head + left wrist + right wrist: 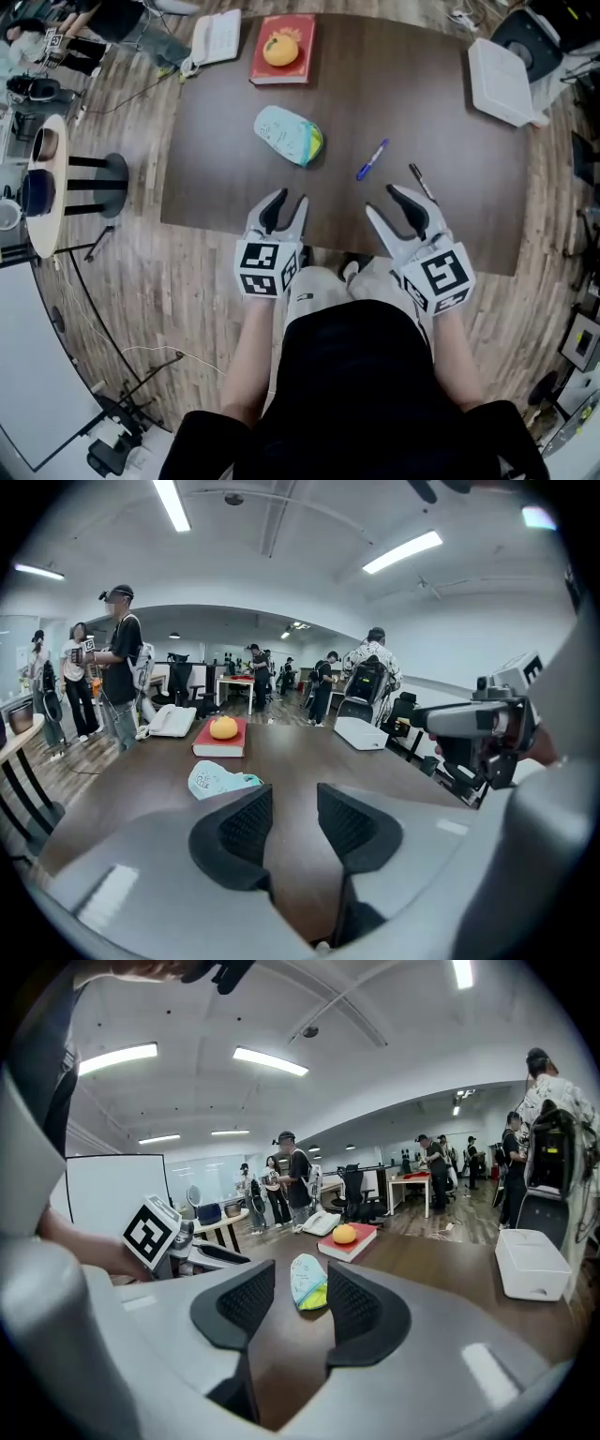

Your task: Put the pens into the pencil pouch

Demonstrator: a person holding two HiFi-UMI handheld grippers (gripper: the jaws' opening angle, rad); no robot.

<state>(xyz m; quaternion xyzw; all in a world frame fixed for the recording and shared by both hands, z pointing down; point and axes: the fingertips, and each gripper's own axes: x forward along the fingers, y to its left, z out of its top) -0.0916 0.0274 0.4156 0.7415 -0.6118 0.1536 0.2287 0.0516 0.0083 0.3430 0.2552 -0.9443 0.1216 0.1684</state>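
The light-blue pencil pouch [289,134] with a yellow-green end lies on the dark table [216,178], left of centre. A blue pen [372,159] lies to its right, and a black pen [422,182] further right. My left gripper [289,199] hovers over the table's near edge, below the pouch, open and empty. My right gripper [381,200] stands open and empty just short of both pens. The left gripper view shows the pouch [220,780] ahead to the left. In the right gripper view the pouch [306,1283] lies far beyond the open jaws. Neither gripper view shows the pens.
A red book [283,49] with an orange fruit on it and a white telephone [217,36] sit at the table's far edge. A white box [502,80] is at the far right corner. A stand with round shelves [47,183] is on the floor to the left. People stand in the background.
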